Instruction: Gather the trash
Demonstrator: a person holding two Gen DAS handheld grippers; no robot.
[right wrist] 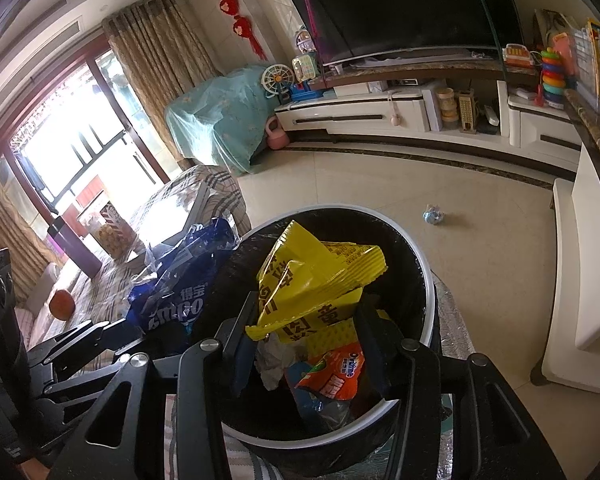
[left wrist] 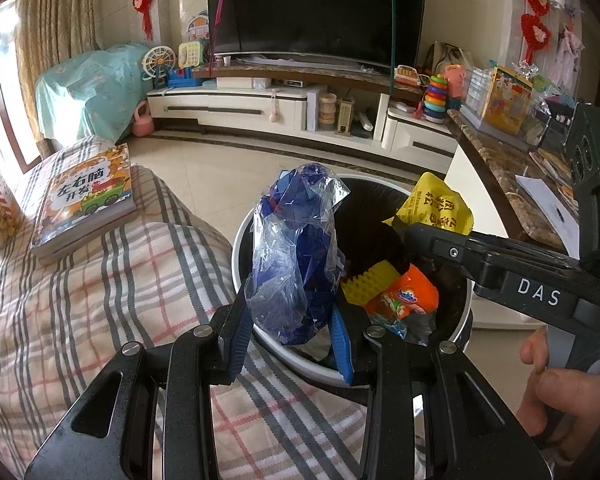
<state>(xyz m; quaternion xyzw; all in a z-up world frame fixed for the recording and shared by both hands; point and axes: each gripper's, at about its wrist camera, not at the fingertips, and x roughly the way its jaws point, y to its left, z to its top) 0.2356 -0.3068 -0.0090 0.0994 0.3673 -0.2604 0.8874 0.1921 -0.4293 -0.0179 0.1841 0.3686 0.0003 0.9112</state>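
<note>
L wrist view: drop-off step; L gripper [left wrist: 294, 334] clamps blue plastic bag [left wrist: 296, 252] upright over near rim of trash bin [left wrist: 240, 236], so next move looks like push fwd, then release; R gripper [left wrist: 400, 228] reaches in from the right w/ yellow snack wrapper [left wrist: 440, 206]. R wrist view: R gripper [right wrist: 304, 328] pinches yellow wrapper [right wrist: 312, 280] above bin [right wrist: 428, 288] mouth, tilted down over orange packet [right wrist: 336, 376]; crumpled scrap [right wrist: 433, 215] on floor, uncollected.
</note>
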